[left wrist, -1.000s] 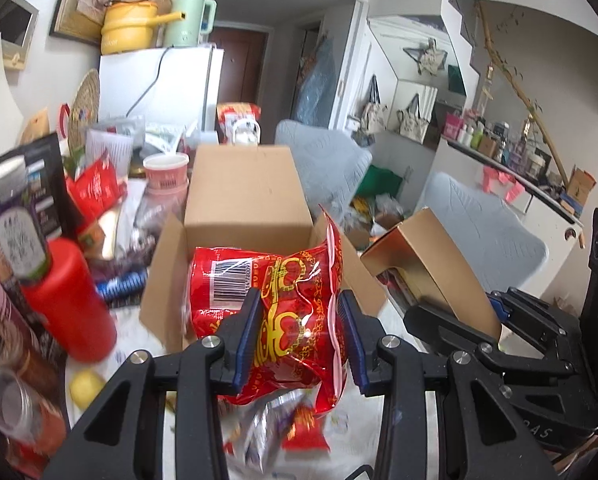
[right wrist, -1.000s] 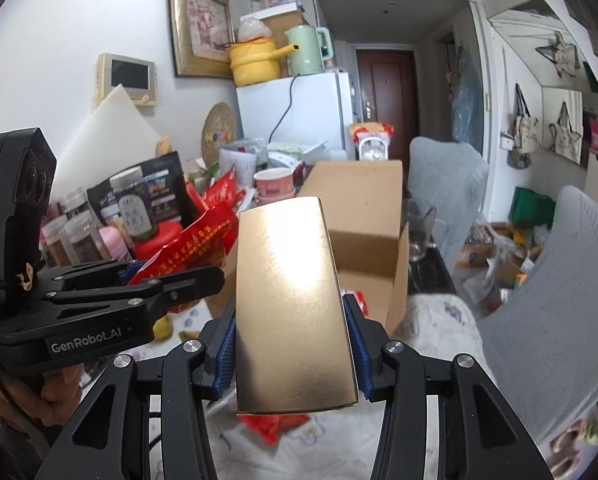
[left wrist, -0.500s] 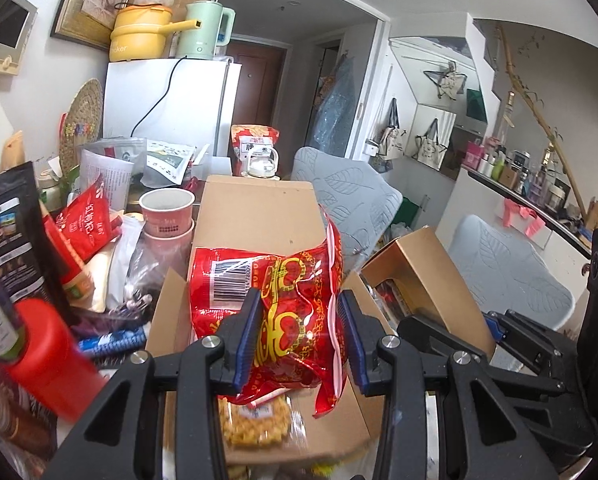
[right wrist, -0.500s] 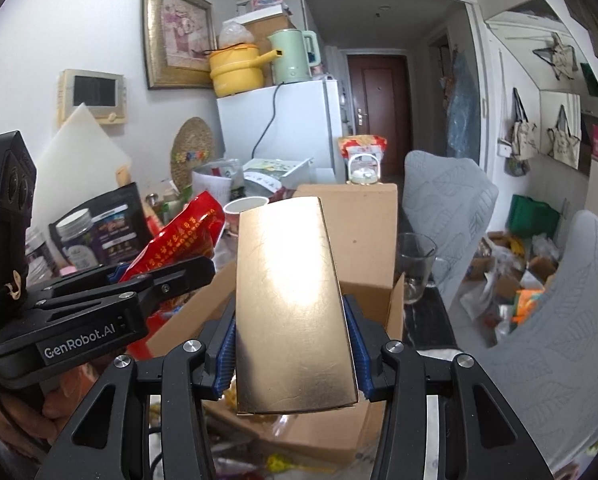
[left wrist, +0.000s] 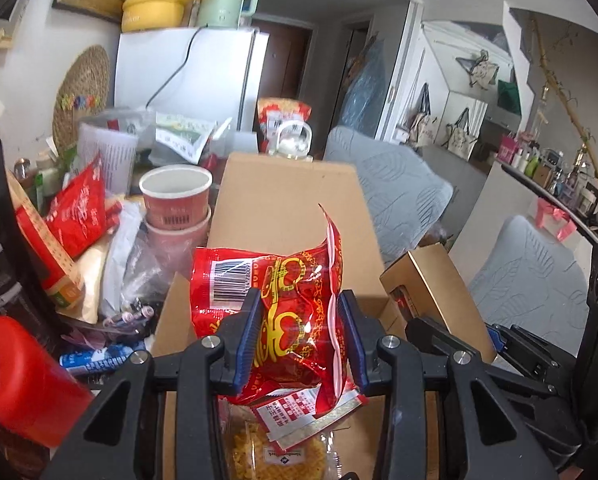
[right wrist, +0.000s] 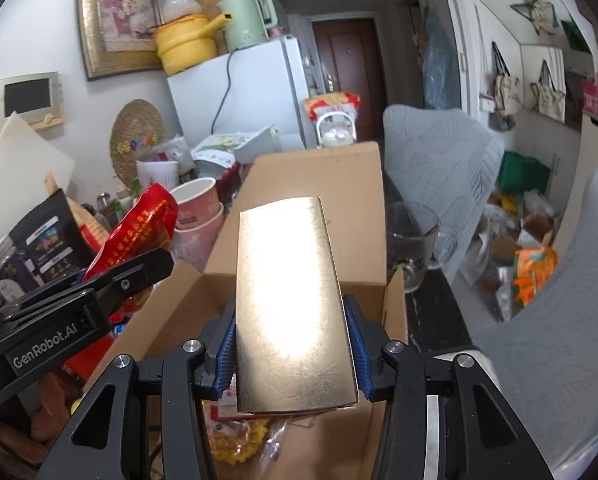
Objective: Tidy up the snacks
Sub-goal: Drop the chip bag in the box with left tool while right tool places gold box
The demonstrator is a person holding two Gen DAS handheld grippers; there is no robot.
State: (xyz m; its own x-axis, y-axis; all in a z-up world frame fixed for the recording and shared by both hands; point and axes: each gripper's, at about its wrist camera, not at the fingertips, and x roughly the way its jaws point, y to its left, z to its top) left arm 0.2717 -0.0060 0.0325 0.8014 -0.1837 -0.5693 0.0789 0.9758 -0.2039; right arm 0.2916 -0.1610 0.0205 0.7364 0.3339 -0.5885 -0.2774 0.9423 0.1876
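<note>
While both hang over the open cardboard box [left wrist: 291,216], left claw [left wrist: 299,338] clamps a red snack bag [left wrist: 283,312]. Right claw [right wrist: 293,354] clamps a gold box [right wrist: 291,308].

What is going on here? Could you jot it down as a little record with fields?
left gripper: shut on a red snack bag
right gripper: shut on a gold box
cardboard box: open, under both held items
inside the box: a clear pack of yellow noodles
left of the box: stacked pink cups, red pouches, a red bottle
right of the box: a glass mug
</note>
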